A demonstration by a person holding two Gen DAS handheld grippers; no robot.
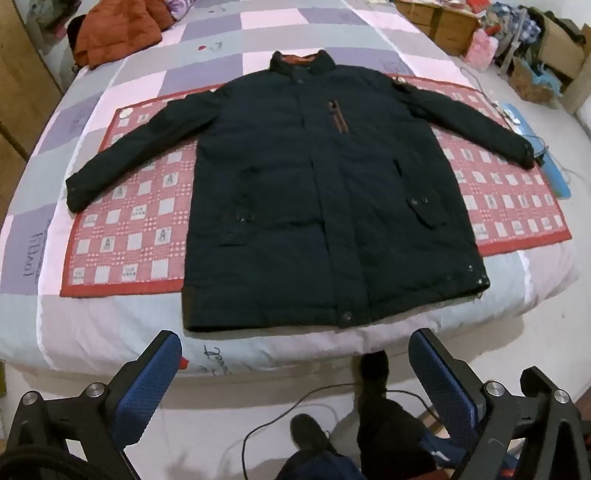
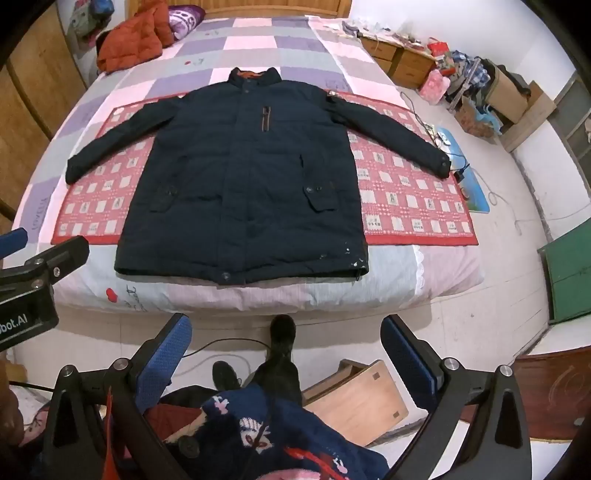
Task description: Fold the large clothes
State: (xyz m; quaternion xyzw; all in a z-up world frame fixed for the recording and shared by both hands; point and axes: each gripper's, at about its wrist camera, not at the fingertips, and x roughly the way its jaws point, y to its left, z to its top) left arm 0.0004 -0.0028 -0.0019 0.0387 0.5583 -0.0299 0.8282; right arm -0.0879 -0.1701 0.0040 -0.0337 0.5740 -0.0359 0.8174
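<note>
A large dark navy jacket (image 1: 314,192) lies flat and front-up on the bed, sleeves spread out to both sides, collar at the far end and hem near the bed's front edge; it also shows in the right wrist view (image 2: 243,184). My left gripper (image 1: 295,354) is open and empty, held above the floor in front of the bed, short of the hem. My right gripper (image 2: 286,336) is open and empty, also in front of the bed. The left gripper's body (image 2: 33,273) shows at the left of the right wrist view.
A red patterned mat (image 1: 129,229) lies under the jacket on the checked bedspread (image 1: 110,325). An orange jacket (image 1: 118,33) lies at the bed's far left. Wooden cabinets (image 2: 399,59), boxes and clutter stand to the right. A cable (image 1: 295,406), a wooden stool (image 2: 362,398) and the person's feet are on the floor.
</note>
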